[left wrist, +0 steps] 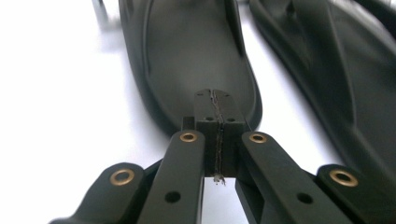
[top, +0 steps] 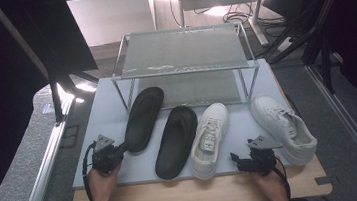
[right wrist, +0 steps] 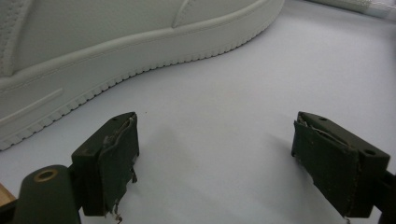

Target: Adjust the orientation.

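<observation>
Two black slippers lie side by side on the grey mat point(top: 108, 123): the left slipper point(top: 143, 117) and the right slipper point(top: 176, 141). To their right lie a white sneaker point(top: 210, 133) and a second white sneaker point(top: 282, 127). My left gripper point(top: 121, 148) is at the heel of the left slipper point(left wrist: 187, 60). Its pads are pressed together over the heel, and I see nothing between them point(left wrist: 217, 100). My right gripper point(top: 252, 154) rests low on the mat between the two sneakers, open point(right wrist: 215, 140), with bare mat in its gap. The white sneaker's sole point(right wrist: 116, 60) runs past on its left.
A two-shelf metal rack point(top: 181, 50) stands behind the shoes, both shelves bare. The mat lies on a wooden table point(top: 186, 195) whose front edge is near the hands. Dark stands and cables point(top: 309, 26) crowd the far right.
</observation>
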A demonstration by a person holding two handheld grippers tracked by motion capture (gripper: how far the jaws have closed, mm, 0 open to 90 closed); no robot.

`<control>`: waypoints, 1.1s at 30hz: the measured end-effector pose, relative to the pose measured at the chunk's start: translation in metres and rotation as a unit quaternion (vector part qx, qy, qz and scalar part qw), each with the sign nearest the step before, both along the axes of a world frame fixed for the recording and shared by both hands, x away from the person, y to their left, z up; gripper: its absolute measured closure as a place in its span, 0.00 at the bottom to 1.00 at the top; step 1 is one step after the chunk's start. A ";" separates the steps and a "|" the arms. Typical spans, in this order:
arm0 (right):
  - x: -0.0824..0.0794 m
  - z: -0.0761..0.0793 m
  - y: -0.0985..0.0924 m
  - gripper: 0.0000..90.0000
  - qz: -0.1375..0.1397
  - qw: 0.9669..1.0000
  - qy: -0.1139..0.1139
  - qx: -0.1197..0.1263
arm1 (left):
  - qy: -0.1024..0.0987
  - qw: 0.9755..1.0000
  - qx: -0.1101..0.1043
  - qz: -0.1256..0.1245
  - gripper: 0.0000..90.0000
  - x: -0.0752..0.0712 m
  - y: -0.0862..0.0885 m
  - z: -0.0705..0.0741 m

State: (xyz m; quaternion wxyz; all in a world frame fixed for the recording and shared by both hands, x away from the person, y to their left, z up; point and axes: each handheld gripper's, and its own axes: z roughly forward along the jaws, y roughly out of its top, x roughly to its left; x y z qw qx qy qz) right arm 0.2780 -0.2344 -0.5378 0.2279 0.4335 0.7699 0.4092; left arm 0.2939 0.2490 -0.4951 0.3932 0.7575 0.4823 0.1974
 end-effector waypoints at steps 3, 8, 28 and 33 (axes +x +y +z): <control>0.000 0.000 0.000 0.17 0.000 1.000 0.000 0.000 | 0.010 1.000 0.003 0.002 1.00 -0.009 0.004 -0.009; 0.000 0.000 0.000 0.17 -0.001 1.000 0.000 -0.001 | 0.017 1.000 0.007 0.001 1.00 -0.014 0.005 -0.018; 0.000 0.000 0.000 0.17 -0.002 1.000 0.000 -0.001 | 0.012 1.000 0.023 0.007 1.00 0.011 -0.020 -0.026; 0.000 0.000 0.000 0.17 -0.002 1.000 0.000 0.000 | 0.003 0.999 0.032 0.006 1.00 0.022 -0.032 -0.025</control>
